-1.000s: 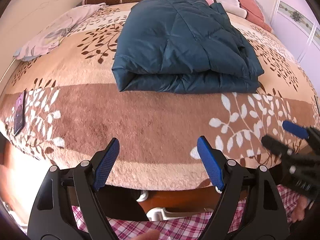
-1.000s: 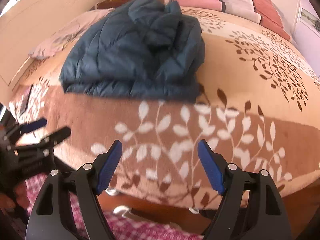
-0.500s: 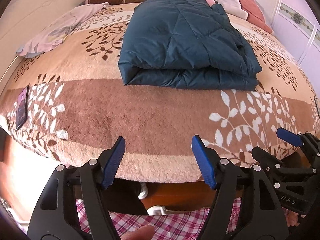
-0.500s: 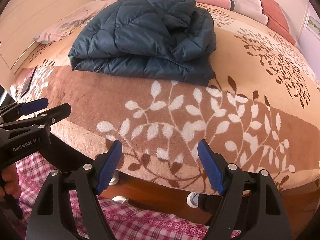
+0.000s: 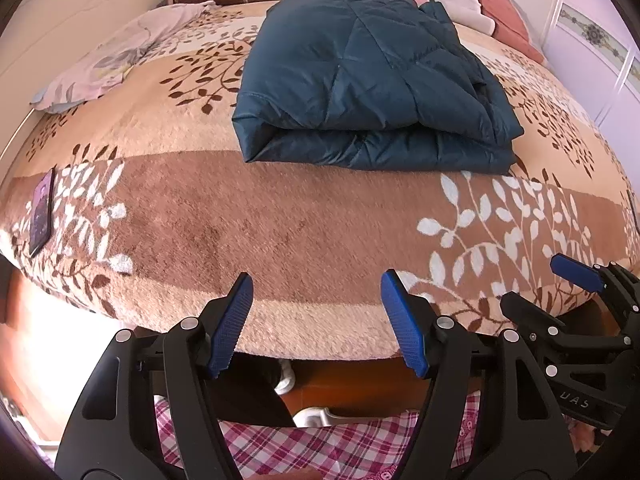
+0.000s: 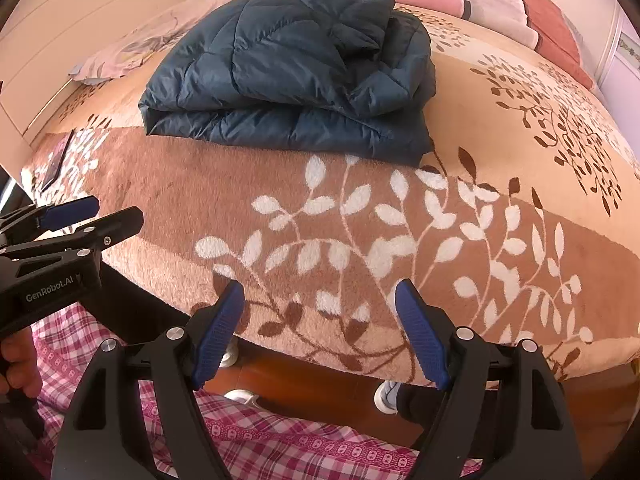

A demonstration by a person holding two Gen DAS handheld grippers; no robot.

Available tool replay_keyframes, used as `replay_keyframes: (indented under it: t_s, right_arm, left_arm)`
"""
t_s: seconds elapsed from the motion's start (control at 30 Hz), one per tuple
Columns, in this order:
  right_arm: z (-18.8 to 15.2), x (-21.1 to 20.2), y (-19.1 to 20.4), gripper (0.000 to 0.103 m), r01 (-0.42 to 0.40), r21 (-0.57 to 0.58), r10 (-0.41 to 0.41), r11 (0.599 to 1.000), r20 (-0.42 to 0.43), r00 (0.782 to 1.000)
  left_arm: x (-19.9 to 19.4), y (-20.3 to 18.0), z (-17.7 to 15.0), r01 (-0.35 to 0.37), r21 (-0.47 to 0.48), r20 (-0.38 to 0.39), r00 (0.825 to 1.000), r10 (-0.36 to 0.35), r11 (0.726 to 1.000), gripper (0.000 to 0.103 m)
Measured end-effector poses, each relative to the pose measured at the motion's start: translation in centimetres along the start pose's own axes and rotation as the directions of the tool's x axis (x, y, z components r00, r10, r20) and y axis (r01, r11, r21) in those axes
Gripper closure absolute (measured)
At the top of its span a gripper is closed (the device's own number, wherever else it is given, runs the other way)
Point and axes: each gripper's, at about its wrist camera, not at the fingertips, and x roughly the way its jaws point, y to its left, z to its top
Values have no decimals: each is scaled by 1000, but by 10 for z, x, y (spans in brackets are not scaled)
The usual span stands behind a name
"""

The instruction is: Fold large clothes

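A dark teal padded jacket [image 5: 360,80] lies folded into a thick bundle on the bed's leaf-patterned blanket [image 5: 280,220], its folded edge facing me. The right wrist view shows the same jacket [image 6: 288,72] with a rumpled top layer. My left gripper [image 5: 316,280] hovers over the bed's near edge, well short of the jacket, open with nothing between its blue pads. My right gripper [image 6: 319,286] hangs beside it, open and empty too. Each gripper shows in the other's view: the right gripper [image 5: 532,280] at the right, the left gripper [image 6: 116,210] at the left.
A dark phone [image 5: 40,212] lies near the bed's left edge. A pale floral cloth [image 5: 120,56] lies at the far left, and pillows [image 5: 480,12] line the head of the bed. A person's pink plaid trousers [image 5: 320,440] and a shoe [image 6: 386,396] show below the bed edge.
My left gripper's jaws have drawn a little closer together. Both views have shifted slightly, so the jacket sits a bit lower in the pictures. The jacket itself has not moved.
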Motion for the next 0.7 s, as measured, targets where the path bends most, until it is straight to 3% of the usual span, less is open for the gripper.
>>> replay_keyframes:
  t_s: [0.7]
  right_arm:
    - [-2,5,-2,27,-5,2,5,1000,-15,1000]
  left_arm:
    - [3,-1,-1,2,3,-10,1000,-1,1000,37]
